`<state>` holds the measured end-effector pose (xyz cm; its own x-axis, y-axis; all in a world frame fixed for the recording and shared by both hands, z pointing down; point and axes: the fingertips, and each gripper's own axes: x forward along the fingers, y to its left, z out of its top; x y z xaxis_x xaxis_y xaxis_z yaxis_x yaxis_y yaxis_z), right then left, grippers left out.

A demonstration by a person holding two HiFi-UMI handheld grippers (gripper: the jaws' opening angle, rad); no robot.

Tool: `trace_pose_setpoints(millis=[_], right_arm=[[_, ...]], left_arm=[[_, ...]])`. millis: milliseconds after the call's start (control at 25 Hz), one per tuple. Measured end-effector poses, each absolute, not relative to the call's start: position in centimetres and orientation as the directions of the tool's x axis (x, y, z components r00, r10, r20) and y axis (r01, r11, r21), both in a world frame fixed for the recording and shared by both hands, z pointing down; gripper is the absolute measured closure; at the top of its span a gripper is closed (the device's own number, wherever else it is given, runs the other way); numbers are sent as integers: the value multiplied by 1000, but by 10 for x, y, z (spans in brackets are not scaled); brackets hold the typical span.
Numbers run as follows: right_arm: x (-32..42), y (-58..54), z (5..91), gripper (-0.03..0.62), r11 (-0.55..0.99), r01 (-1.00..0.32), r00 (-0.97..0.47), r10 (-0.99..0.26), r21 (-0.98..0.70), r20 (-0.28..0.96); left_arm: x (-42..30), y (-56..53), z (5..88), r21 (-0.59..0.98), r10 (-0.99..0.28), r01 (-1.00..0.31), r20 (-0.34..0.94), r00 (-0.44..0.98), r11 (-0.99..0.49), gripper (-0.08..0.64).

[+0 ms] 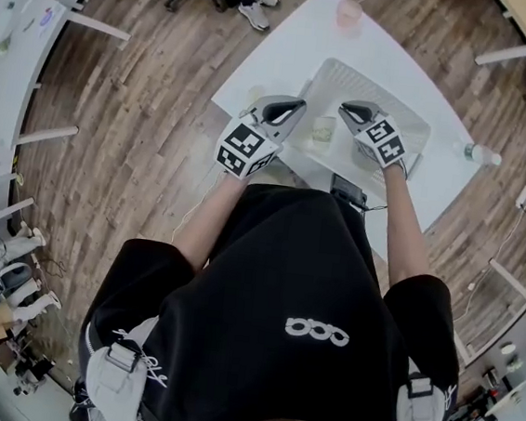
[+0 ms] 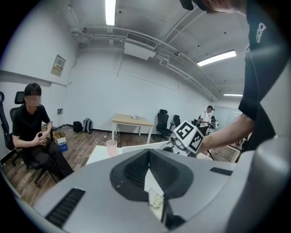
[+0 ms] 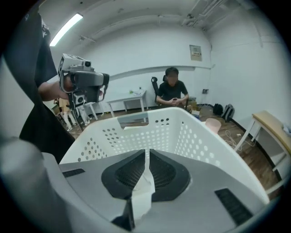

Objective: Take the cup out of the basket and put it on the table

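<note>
Your left gripper point(image 2: 148, 152) has its jaws together at the tips, and nothing is pinched there. The right gripper point(image 3: 147, 152) is closed in the same way. The white showing through the slit under its tips is probably the basket floor, not a held thing, but I cannot be sure.

Going out from the left gripper, a small pale cup point(image 2: 157, 200) lies under the jaws and behind the tips, on your side of them, not ahead. From the head view this cup point(image 1: 323, 129) sits inside the basket point(image 1: 412, 127), near the wall that is closest to the left gripper, between your two grippers and a little back from both tips. The left one looks slightly nearer. I cannot tell whether the cup stands upright or lies on its side.

So I judge that the coming move needs the jaws opened, then a pull back and down toward the cup, not a push forward.

Far ahead of both grippers, beyond the basket, a pink cup point(image 1: 347, 13) already stands on the table point(image 1: 290, 40).
</note>
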<state>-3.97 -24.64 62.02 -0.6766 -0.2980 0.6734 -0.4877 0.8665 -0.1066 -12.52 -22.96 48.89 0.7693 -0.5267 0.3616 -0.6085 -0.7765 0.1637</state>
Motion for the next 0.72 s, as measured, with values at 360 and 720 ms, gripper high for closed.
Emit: trace_pose_setpoints(millis=[360,720], right_arm=[[-64,-233,701,468,918,-303,-639,4,-257,769],[-74,-210,743,403,930,-90,-489,270,-355,829]], left_arm=[[-133,-219,504,194,-518,-613,377,768,-766,551],[-141,-208,510,201,-512,-616,396,762,-762,551]])
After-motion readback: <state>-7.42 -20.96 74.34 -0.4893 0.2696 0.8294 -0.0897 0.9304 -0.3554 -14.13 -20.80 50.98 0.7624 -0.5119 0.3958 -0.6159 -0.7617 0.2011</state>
